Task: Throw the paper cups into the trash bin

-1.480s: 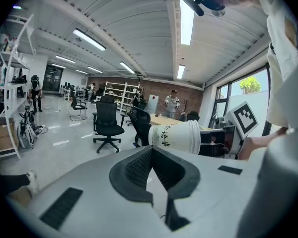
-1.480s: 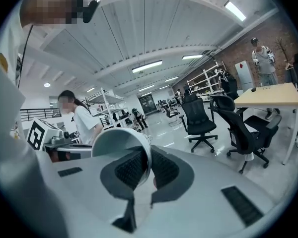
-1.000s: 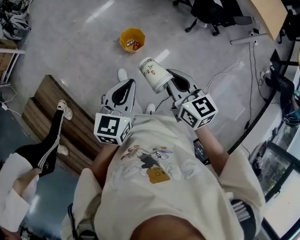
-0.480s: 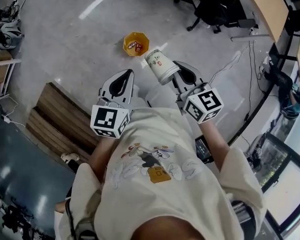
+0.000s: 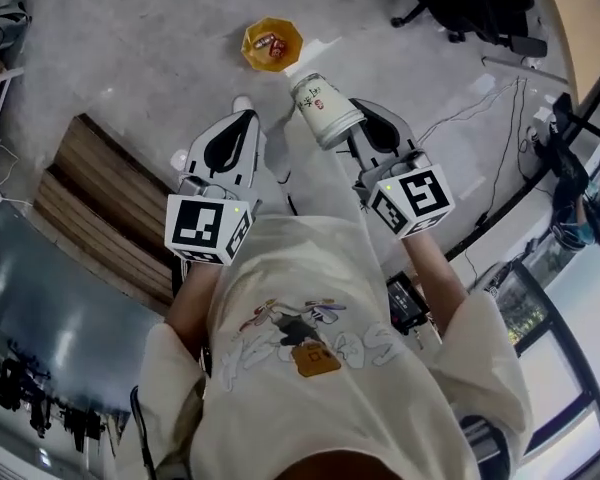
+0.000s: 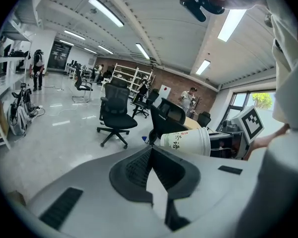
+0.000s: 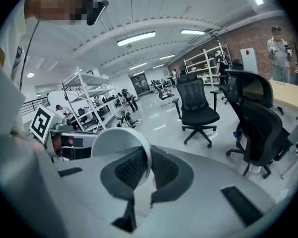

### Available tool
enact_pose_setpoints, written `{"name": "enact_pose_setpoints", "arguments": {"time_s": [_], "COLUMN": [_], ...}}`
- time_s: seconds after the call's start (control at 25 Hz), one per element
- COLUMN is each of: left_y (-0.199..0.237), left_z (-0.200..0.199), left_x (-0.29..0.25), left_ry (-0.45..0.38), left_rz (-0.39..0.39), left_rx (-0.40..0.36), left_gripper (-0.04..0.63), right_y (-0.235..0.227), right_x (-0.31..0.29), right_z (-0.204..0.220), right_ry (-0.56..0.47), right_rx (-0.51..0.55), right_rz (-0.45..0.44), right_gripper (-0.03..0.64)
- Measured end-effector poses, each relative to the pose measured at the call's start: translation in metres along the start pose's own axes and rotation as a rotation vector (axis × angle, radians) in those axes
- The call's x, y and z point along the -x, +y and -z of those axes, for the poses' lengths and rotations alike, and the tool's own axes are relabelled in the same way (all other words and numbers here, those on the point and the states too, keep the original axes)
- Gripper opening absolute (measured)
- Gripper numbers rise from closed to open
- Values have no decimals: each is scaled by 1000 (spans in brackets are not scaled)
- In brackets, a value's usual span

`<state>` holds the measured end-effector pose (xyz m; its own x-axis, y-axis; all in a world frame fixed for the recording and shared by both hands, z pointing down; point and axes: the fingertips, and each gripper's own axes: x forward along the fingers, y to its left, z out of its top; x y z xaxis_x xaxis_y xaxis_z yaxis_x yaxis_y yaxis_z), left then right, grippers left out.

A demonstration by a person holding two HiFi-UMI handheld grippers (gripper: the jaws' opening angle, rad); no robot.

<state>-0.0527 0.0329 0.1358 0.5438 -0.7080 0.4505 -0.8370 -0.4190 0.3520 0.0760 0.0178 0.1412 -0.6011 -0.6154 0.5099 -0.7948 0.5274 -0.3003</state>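
Open grey floor (image 5: 130,48) runs from the person's feet to the yellow bin (image 5: 272,44), whose mouth faces up (a few scraps lie inside). The paper cup (image 5: 325,110), pinched at its rim by the right gripper (image 5: 360,120), juts toward it. A wooden platform (image 5: 100,208) borders the left. On the right, cables (image 5: 475,118) trail over the floor, and a black office chair (image 5: 485,3) stands beyond them.

One paper cup (image 5: 325,110), one trash bin (image 5: 272,44)
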Motion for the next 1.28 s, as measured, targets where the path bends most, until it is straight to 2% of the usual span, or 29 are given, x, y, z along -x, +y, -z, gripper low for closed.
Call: {"name": "enact_pose_setpoints", "arguments": {"time_s": [0.36, 0.68, 1.28], "left_y": [34, 98, 194], "left_z": [54, 112, 211], "left_x": [-78, -164, -271], "left_ry": [67, 131, 220], "left_rz": [-55, -94, -111], "left_rx": [77, 128, 182], "left_gripper": [6, 5, 5], "right_y": [-55, -104, -169], "right_x": [-78, -179, -304], "right_z": [44, 102, 200], "right_ry": [90, 178, 316], "right_rx": [24, 32, 44], "right_rz": [-65, -95, -52], "right_gripper": [21, 21, 21]}}
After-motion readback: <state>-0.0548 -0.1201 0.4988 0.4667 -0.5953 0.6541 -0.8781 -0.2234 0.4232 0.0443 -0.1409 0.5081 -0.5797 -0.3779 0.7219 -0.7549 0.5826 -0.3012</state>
